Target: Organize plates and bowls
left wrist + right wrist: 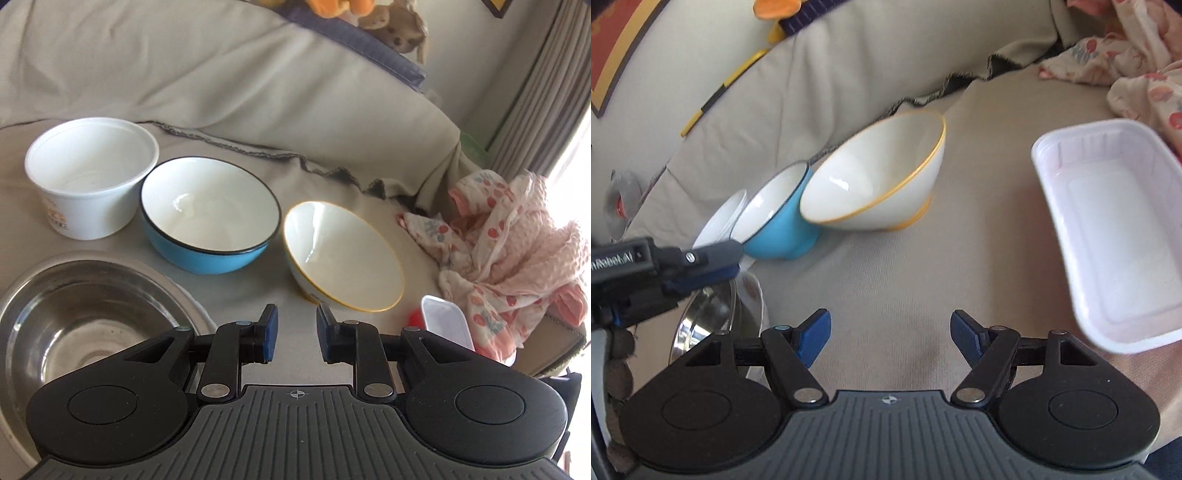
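- Steel bowl (74, 317) lies left of and nearer than the blue bowl (207, 218)
- White tub (88, 173) touches the blue bowl's left rim
- Yellow-rimmed bowl (343, 254) sits just right of the blue bowl
- White tray (1115, 236) lies far right of the blue bowl
- Left tongs (295, 332) and right tongs (890, 339) both gape, gripping nothing
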A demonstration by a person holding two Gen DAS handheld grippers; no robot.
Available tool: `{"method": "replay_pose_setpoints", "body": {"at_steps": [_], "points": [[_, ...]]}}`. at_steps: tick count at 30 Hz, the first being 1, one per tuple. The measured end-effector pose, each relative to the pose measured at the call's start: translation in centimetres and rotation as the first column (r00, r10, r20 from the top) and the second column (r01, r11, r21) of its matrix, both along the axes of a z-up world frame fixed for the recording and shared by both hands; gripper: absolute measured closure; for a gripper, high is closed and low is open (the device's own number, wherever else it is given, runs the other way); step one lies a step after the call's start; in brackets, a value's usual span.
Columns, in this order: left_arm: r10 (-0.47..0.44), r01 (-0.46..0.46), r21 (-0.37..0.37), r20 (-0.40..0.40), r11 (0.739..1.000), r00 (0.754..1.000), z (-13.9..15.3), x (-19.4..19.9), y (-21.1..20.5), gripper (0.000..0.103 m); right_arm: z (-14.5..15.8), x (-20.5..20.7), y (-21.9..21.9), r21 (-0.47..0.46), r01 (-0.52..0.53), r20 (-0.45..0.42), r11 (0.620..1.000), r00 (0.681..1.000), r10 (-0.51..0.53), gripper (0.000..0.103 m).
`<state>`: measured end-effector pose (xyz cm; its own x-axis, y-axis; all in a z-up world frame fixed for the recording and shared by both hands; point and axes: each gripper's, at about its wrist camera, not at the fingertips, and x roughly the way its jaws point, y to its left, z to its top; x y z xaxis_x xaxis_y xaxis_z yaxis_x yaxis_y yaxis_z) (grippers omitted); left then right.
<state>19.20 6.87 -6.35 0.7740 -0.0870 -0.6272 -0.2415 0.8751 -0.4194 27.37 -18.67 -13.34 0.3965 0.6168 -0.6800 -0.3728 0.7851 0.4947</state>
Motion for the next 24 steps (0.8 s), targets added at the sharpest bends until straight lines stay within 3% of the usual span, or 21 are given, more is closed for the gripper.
{"method": "replay_pose_setpoints", "body": {"at_steps": [5, 10, 13, 17, 18, 19, 21, 24], "points": [[0.001, -0.002, -0.045, -0.010, 0.999, 1.000, -0.7, 0.2, 1.0, 0.078, -0.3, -0.5, 1.2, -0.056, -0.027, 0.020, 0.998, 0.999, 0.028, 0.026], [-0.014, 0.013, -0.065, -0.016, 0.998, 1.000, -1.2, 0.8, 1.2, 0.078, -0.7, -0.2, 2.2, -0.042, -0.118, 0.022, 0.992, 0.993, 0.119, 0.000], [-0.020, 0.019, -0.081, -0.020, 0.997, 1.000, -1.3, 1.6, 1.3, 0.078, -0.7, 0.1, 2.1, -0.028, -0.110, 0.010, 0.994, 0.994, 0.110, 0.000], [-0.007, 0.004, -0.115, -0.022, 0.993, 1.000, -1.4, 3.3, 1.3, 0.078, -0.1, 0.9, 2.5, -0.080, -0.197, -0.003, 0.977, 0.980, 0.197, 0.000], [0.000, -0.003, -0.122, -0.026, 0.993, 1.000, -1.4, 3.8, 1.3, 0.078, 0.3, 1.2, 2.3, -0.071, -0.185, -0.007, 0.980, 0.983, 0.184, 0.005], [0.010, -0.015, -0.128, -0.036, 0.992, 0.999, -1.6, 4.4, 1.3, 0.078, 0.9, 1.5, 1.8, -0.061, -0.159, 0.010, 0.985, 0.987, 0.160, 0.013], [0.023, -0.029, -0.122, -0.055, 0.992, 0.998, -1.9, 5.6, 1.3, 0.078, 2.8, 2.0, 0.7, -0.063, -0.084, 0.111, 0.994, 0.990, 0.091, 0.014], [0.025, -0.033, -0.102, -0.074, 0.994, 0.997, -2.3, 7.4, 1.3, 0.078, 5.3, 3.8, -0.2, -0.105, 0.049, 0.272, 0.993, 0.962, -0.019, 0.015]]}}
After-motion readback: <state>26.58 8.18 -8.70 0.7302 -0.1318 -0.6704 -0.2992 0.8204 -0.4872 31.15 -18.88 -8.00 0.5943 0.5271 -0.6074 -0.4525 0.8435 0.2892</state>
